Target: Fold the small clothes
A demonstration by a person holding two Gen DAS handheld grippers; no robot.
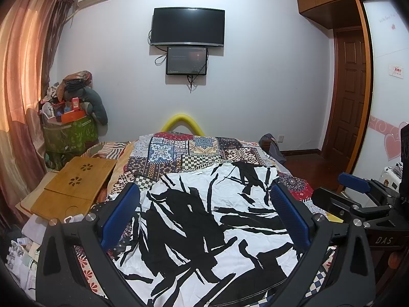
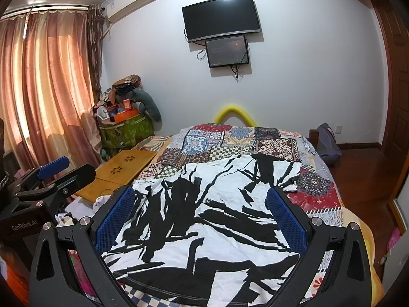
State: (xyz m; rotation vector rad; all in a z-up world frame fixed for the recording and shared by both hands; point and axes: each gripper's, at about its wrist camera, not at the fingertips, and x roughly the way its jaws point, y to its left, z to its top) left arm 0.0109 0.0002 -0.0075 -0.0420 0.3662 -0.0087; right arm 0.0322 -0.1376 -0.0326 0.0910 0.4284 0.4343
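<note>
Bed [image 1: 179, 151]: patchwork quilt lying under garment [image 1: 209, 225].
Left gripper [image 1: 204, 197]: hovering spread, empty.
Right gripper [image 2: 200, 199]: hovering spread, empty.
Risk: pinching quilt along with thin fabric.

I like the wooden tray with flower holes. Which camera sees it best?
The left wrist view: the wooden tray lies whole there, both flower cutouts clear. In the right wrist view, the tray looks smaller, and the left tool hides its near corner.
</note>
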